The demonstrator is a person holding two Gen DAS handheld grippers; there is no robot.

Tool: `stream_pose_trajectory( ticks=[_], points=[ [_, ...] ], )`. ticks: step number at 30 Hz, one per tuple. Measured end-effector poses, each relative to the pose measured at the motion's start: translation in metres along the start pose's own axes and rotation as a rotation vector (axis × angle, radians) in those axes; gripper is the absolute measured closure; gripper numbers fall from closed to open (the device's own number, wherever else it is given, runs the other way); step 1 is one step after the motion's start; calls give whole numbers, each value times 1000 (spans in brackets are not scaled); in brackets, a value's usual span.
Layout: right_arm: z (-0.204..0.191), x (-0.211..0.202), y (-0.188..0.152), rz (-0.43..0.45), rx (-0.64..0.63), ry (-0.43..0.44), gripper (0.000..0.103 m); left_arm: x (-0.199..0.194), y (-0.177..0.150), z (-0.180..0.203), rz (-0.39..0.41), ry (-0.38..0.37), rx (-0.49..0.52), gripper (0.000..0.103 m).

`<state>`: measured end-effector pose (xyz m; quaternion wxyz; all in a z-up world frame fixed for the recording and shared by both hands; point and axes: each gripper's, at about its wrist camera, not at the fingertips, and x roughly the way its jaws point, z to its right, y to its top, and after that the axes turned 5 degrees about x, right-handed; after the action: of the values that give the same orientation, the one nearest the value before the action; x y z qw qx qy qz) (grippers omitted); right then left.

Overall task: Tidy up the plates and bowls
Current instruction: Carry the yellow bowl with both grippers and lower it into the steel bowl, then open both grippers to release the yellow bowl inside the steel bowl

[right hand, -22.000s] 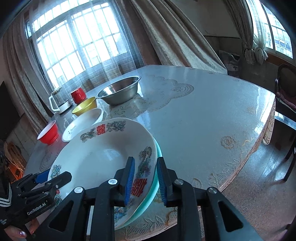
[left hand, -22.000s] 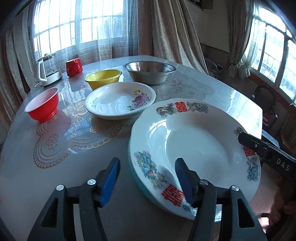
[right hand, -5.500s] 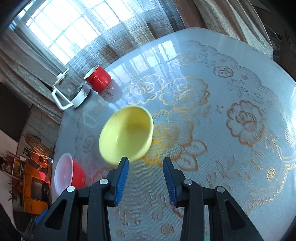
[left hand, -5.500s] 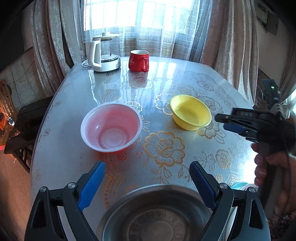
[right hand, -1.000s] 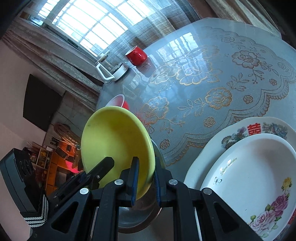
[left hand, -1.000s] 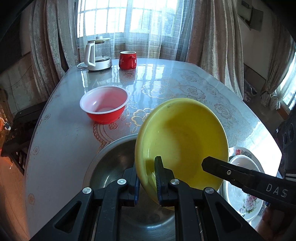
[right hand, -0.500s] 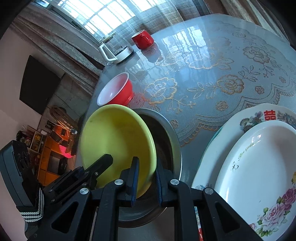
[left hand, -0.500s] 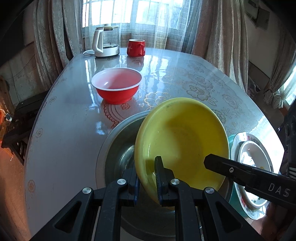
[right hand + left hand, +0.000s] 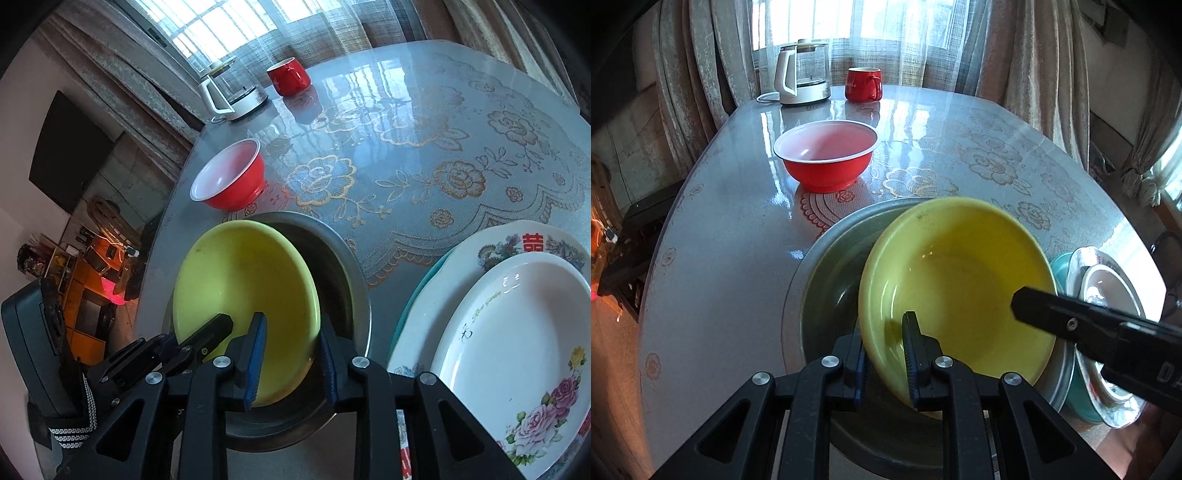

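**Yellow bowl nested in the steel bowl**

My left tool pinches the near rim of the yellow bowl, which leans inside the steel bowl. My right tool has just been opening, pads off the rim between them. Beside sit stacked plates; farther off on the table, a red bowl

3 bowls on show: yellow bowl, steel bowl, red bowl. Plates, 3 stacked: floral plate, big plate, teal plate. Plus 1 red mug, 1 kettle.
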<state>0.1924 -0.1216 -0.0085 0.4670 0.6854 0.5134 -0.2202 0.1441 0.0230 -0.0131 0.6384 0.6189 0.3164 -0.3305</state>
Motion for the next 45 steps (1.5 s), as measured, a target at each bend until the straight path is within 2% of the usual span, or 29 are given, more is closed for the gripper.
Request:
stream_pose_trajectory(
  ticks=[3, 14, 18, 21, 23, 28, 30, 35, 38, 45],
  points=[
    [0, -5, 1, 34, -21, -37, 71, 2, -1, 3, 3, 15, 28, 85],
    [7, -4, 1, 26, 5, 4, 71, 7, 1, 4, 8, 54, 36, 86],
    [8, -4, -1, 22, 16, 13, 72, 6, 3, 3, 28, 111, 43, 87],
    [8, -5, -2, 23, 13, 14, 72, 4, 5, 1, 33, 79, 45, 87],
    [8, -5, -2, 25, 15, 15, 72, 2, 6, -1, 34, 59, 26, 81],
    [9, -5, -1, 27, 16, 19, 72, -2, 8, -3, 45, 58, 2, 77],
    [10, -5, -2, 27, 19, 24, 72, -5, 8, -5, 52, 46, -18, 72],
    [9, -6, -3, 29, 18, 23, 72, -19, 6, -7, 112, 8, -41, 43],
    [8, -6, -3, 30, 14, 19, 72, -25, 6, -8, 146, 9, -42, 33],
    [7, -5, -2, 27, 15, 15, 72, -28, 8, -16, 141, 18, -58, 31]
  ],
)
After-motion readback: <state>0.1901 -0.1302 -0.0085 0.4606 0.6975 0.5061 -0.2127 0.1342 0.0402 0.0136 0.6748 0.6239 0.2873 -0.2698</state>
